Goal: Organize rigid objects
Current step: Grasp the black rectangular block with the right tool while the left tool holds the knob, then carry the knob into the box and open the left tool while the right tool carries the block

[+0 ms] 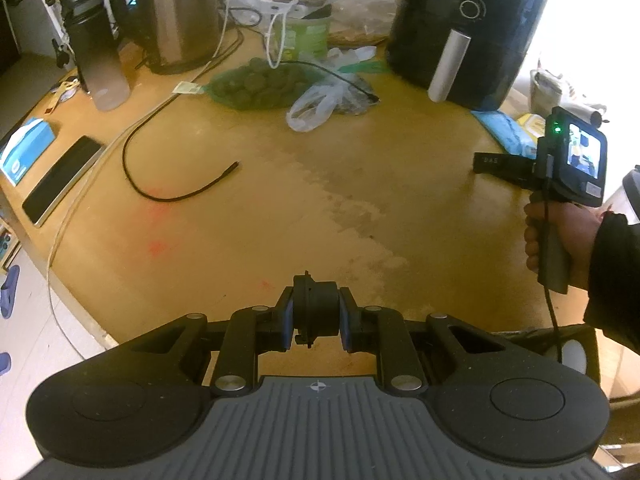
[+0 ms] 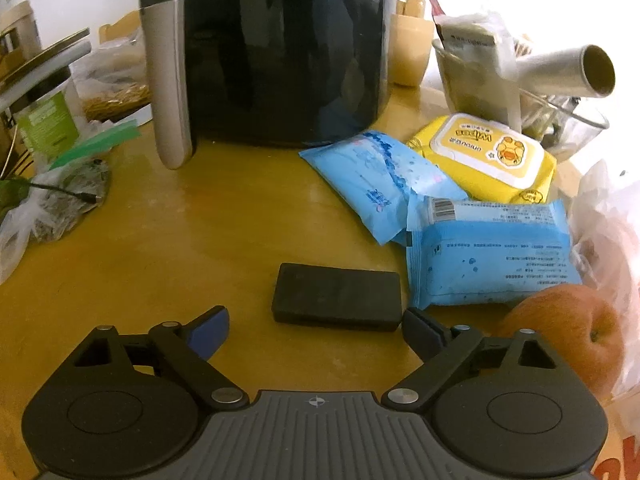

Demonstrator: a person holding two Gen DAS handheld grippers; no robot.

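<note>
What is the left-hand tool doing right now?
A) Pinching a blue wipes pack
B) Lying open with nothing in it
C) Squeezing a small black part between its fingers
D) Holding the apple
C: in the left wrist view the left gripper has its blue-padded fingers closed on a small black part above the wooden table.

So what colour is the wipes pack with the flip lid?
Yellow, with a white lid bearing a duck picture: the wipes pack shows best in the right wrist view.
</note>
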